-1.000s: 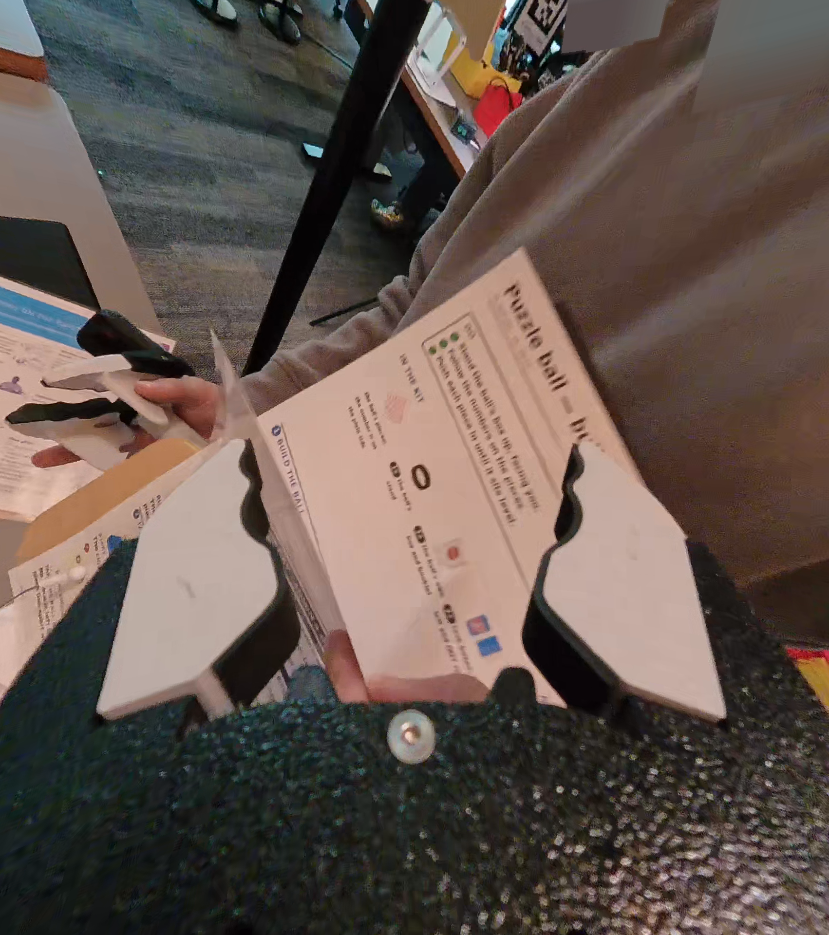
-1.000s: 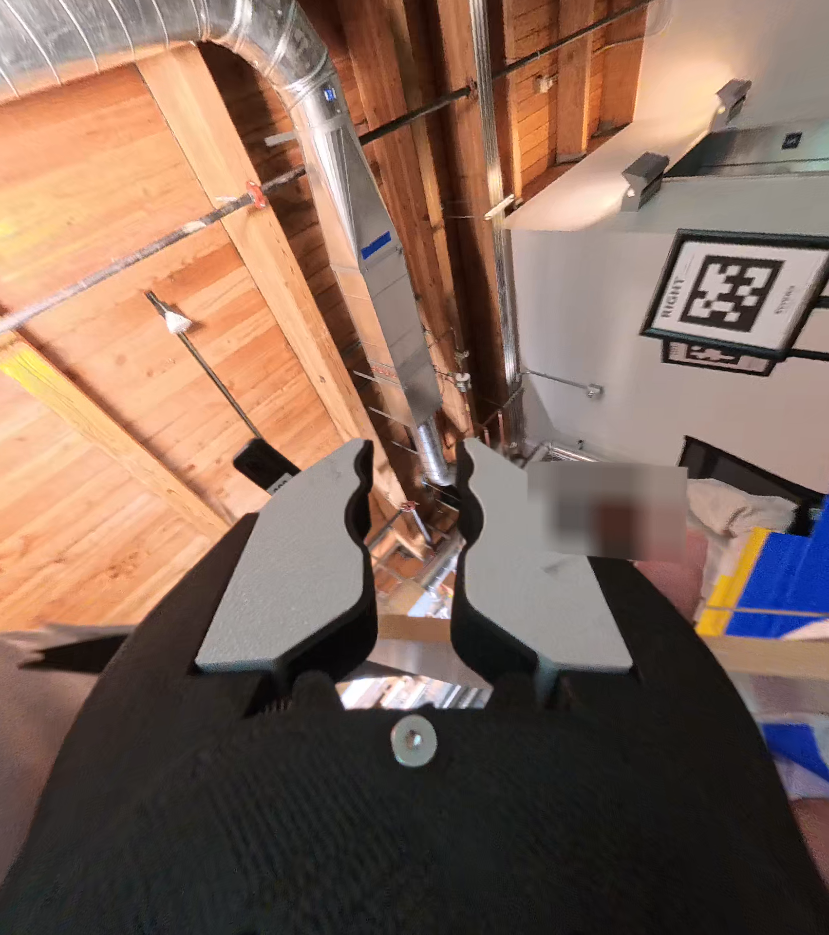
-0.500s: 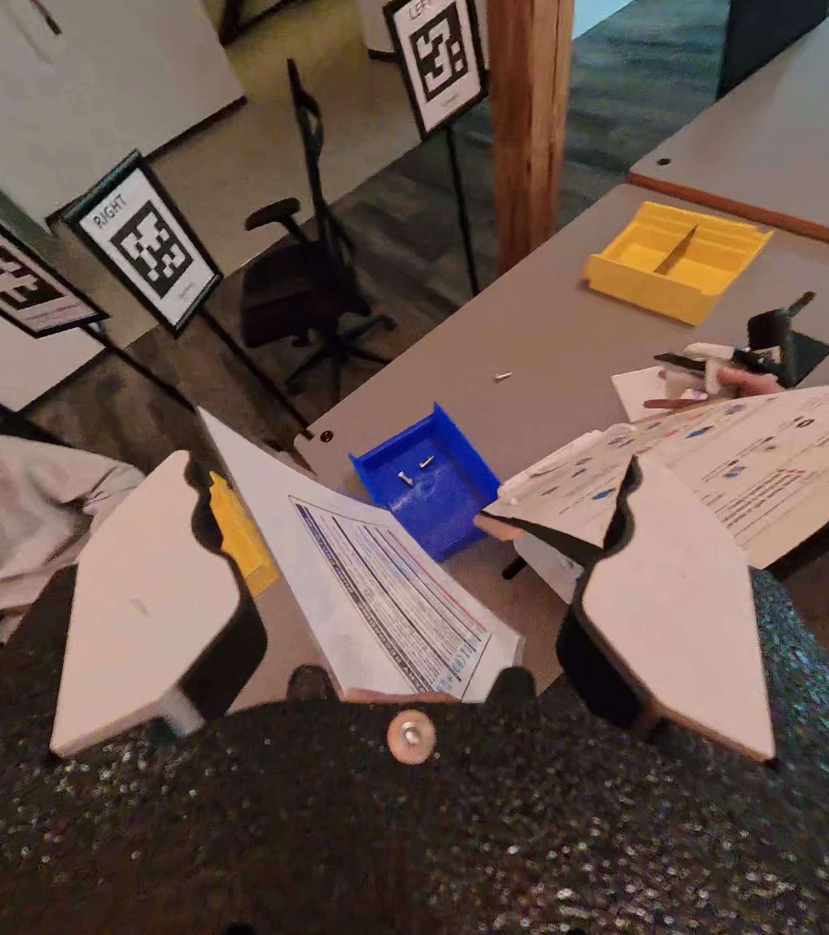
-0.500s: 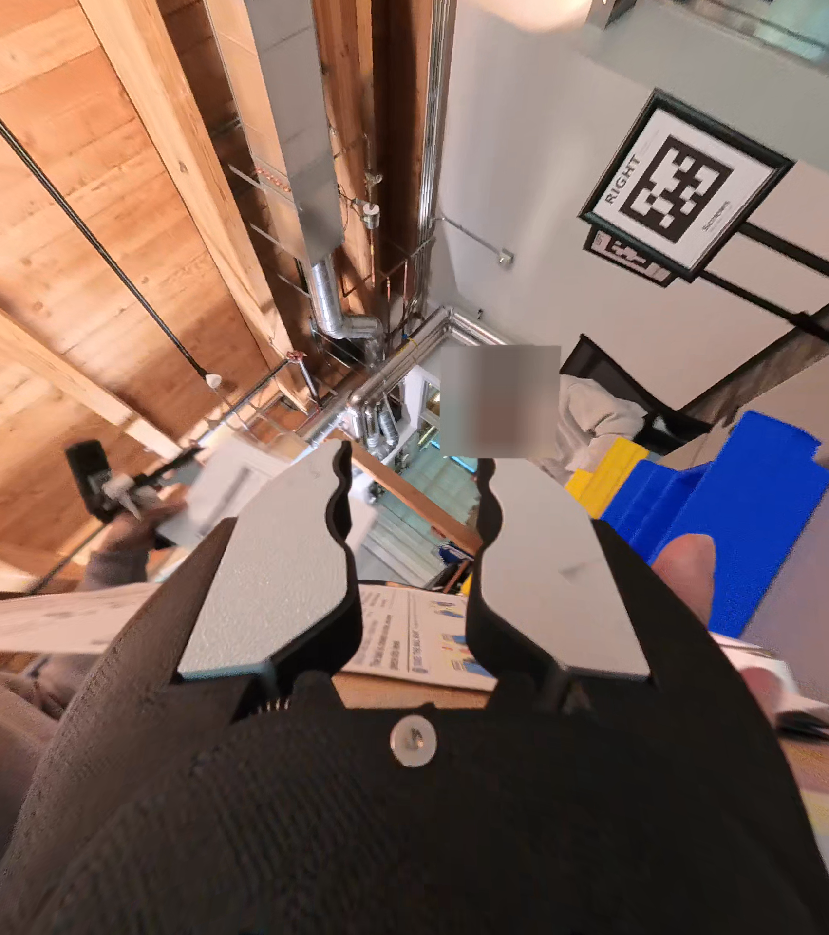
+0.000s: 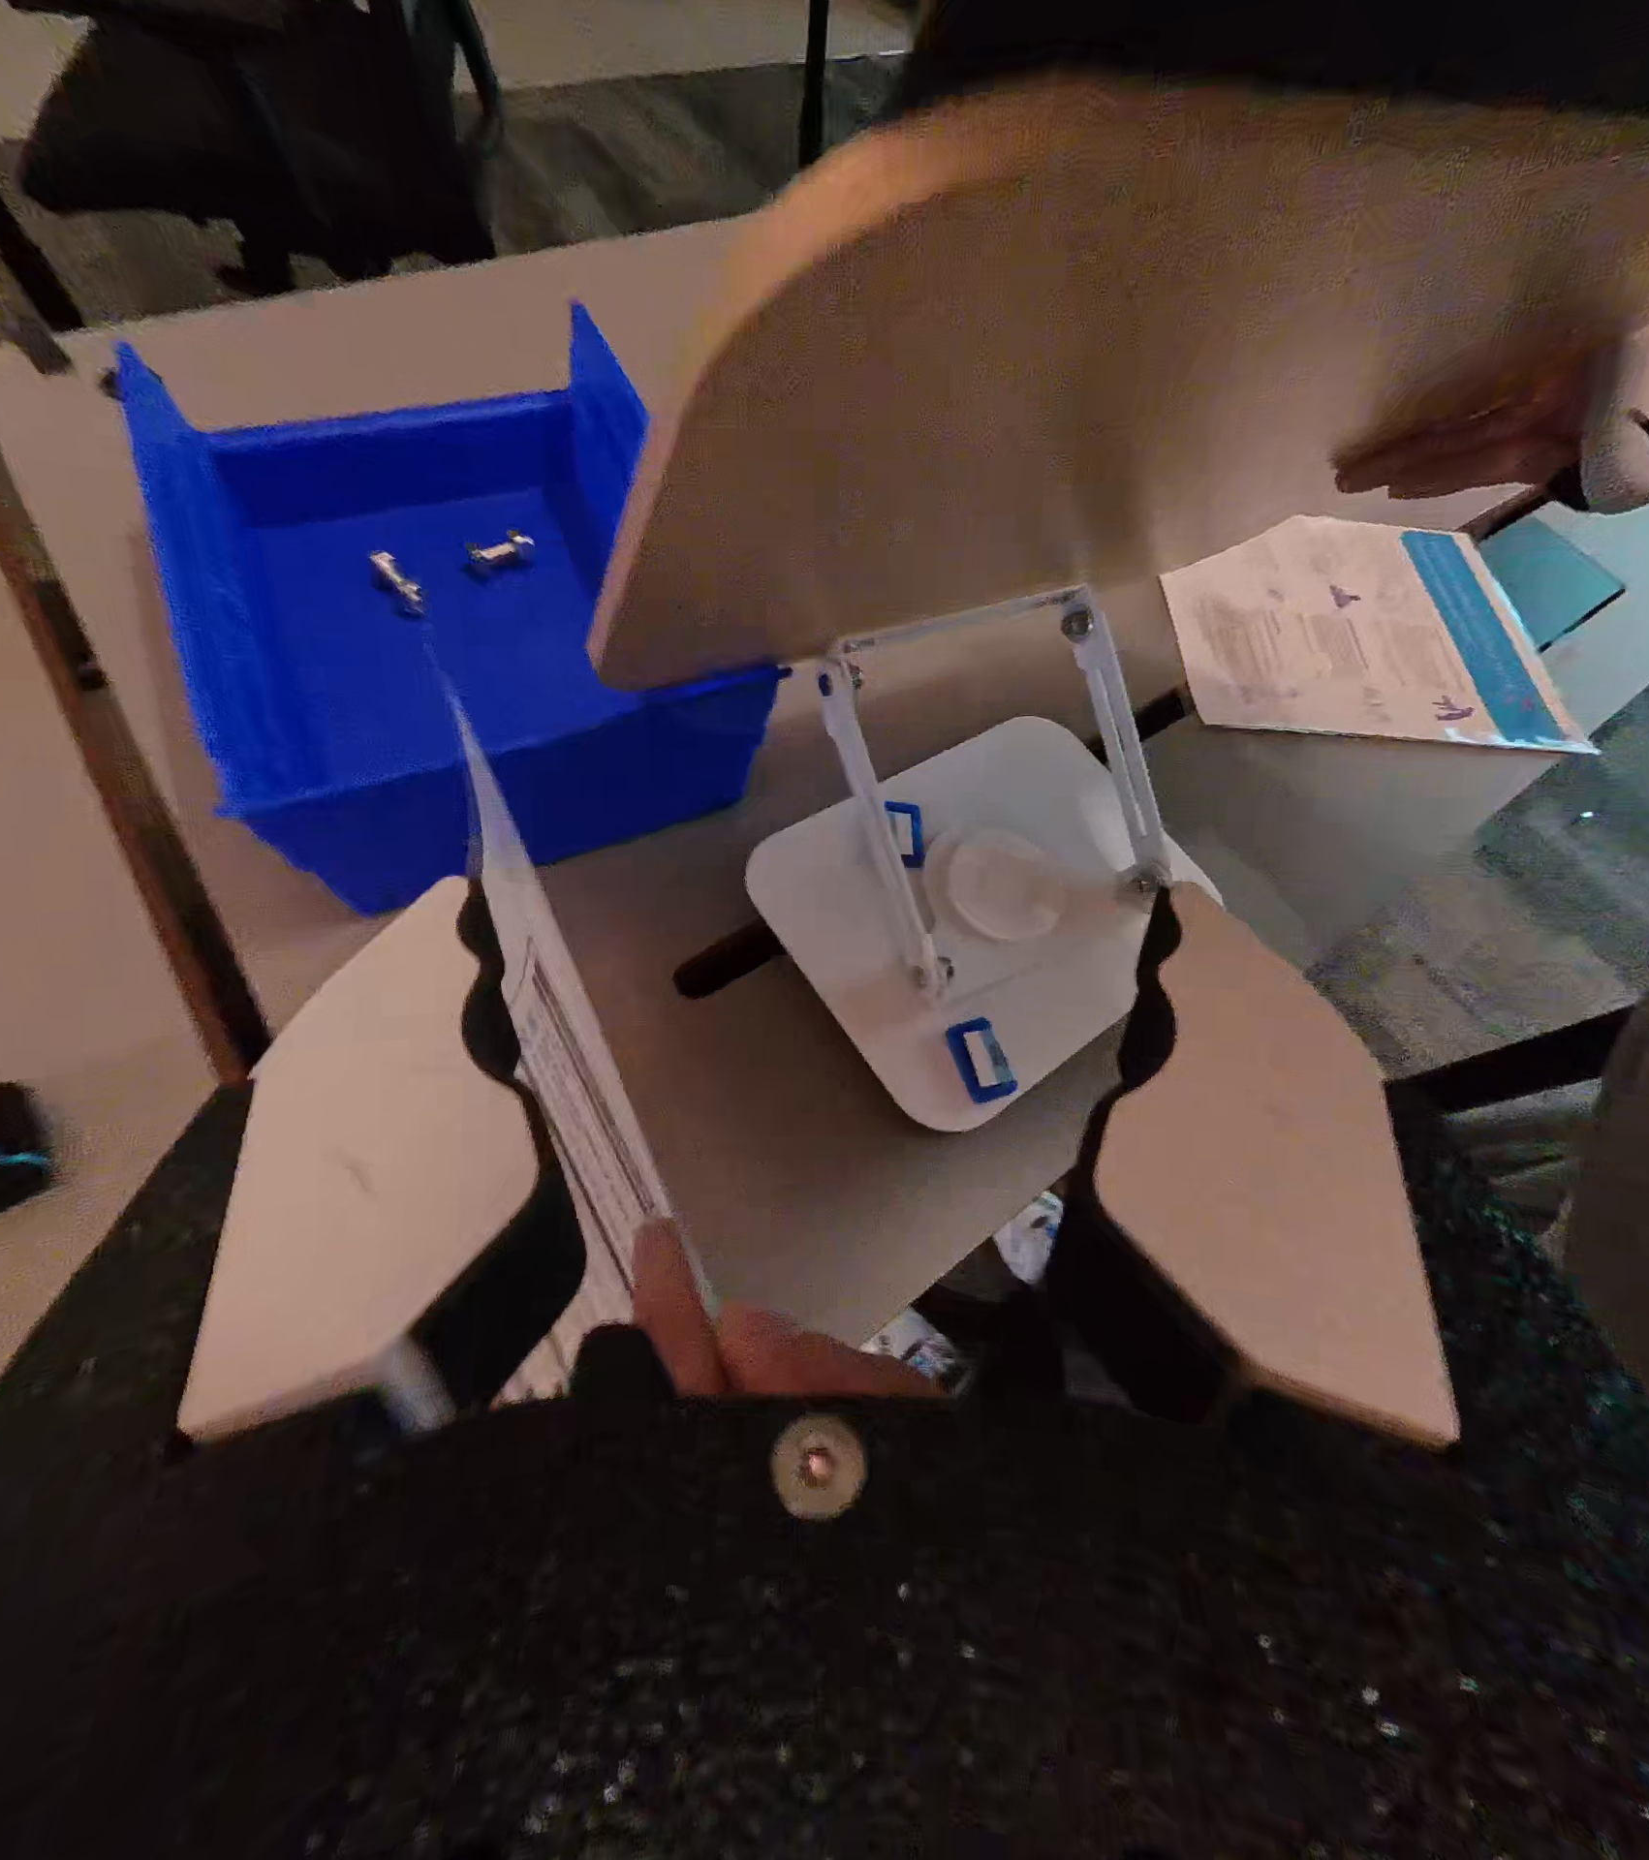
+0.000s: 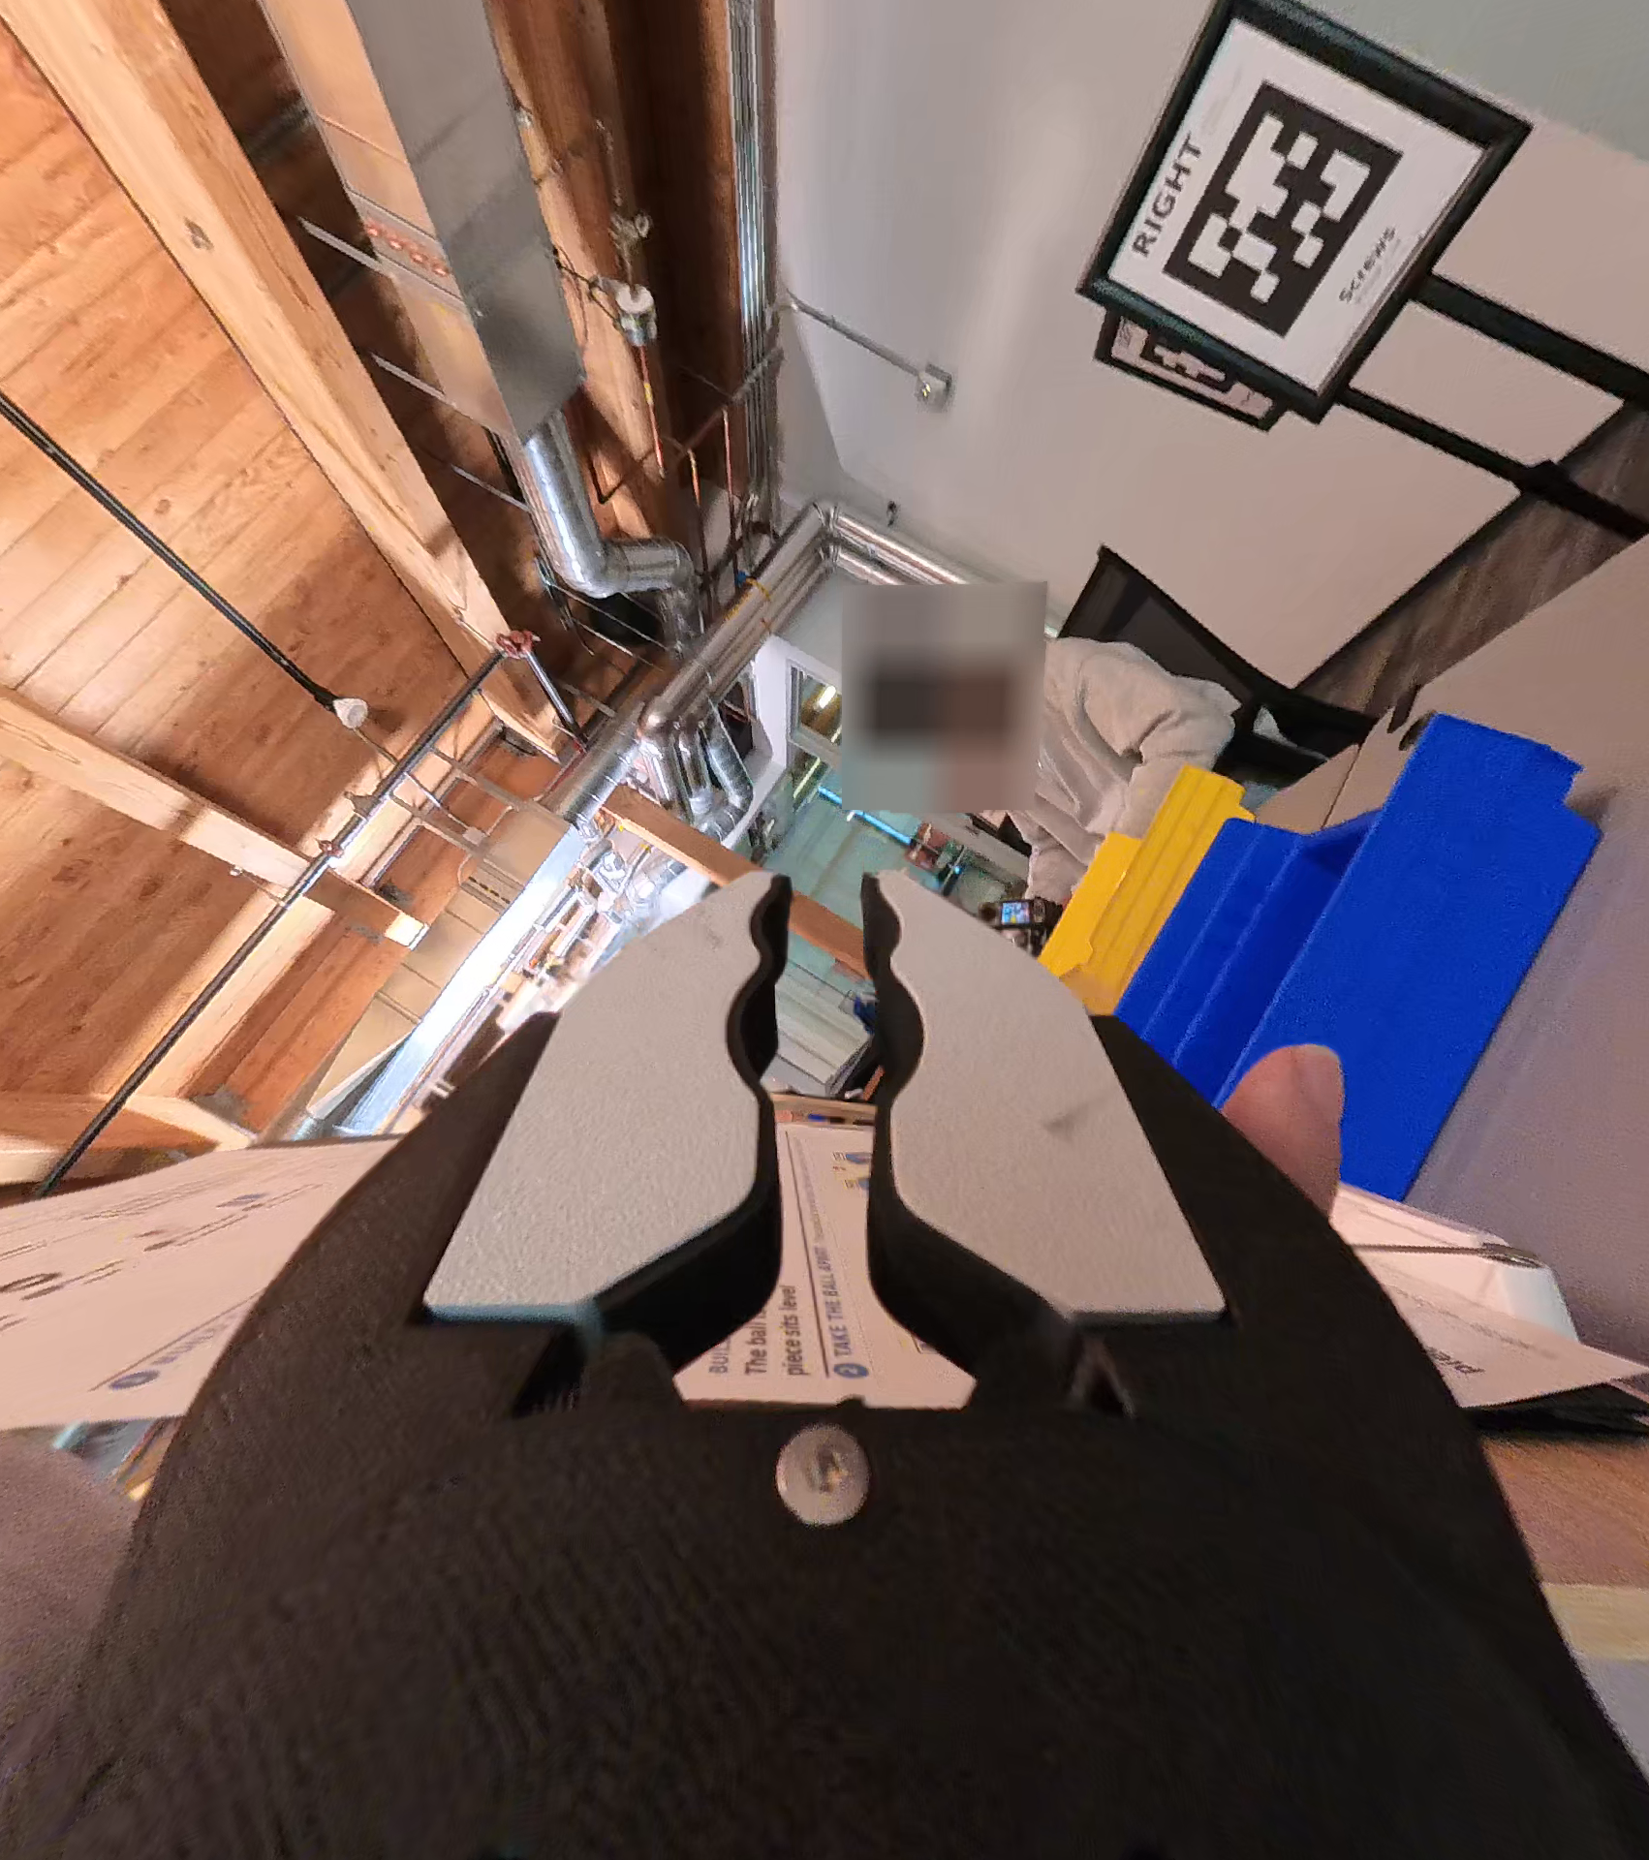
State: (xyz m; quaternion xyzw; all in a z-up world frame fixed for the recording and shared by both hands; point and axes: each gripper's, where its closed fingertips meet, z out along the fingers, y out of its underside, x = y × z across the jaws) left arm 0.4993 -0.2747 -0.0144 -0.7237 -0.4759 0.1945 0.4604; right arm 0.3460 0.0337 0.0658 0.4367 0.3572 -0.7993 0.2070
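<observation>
Printed sheet (image 5: 559, 1017), thin white paper seen edge-on, stands against the inner face of one finger of the left tongs (image 5: 815, 906); a thumb (image 5: 680, 1298) pinches its base, jaws wide apart, nothing clamped. Ahead on the grey table (image 5: 730, 1137): one white rounded-square stand (image 5: 1032, 996) with two slim uprights, one blue plastic bin (image 5: 317, 694) holding two small metal screws (image 5: 398, 579). A blurred sheet (image 5: 1052, 382) blocks the far side. Right tongs (image 6: 826, 886) nearly closed, a slim gap, bare, pointing up at the wooden ceiling (image 6: 96, 503).
</observation>
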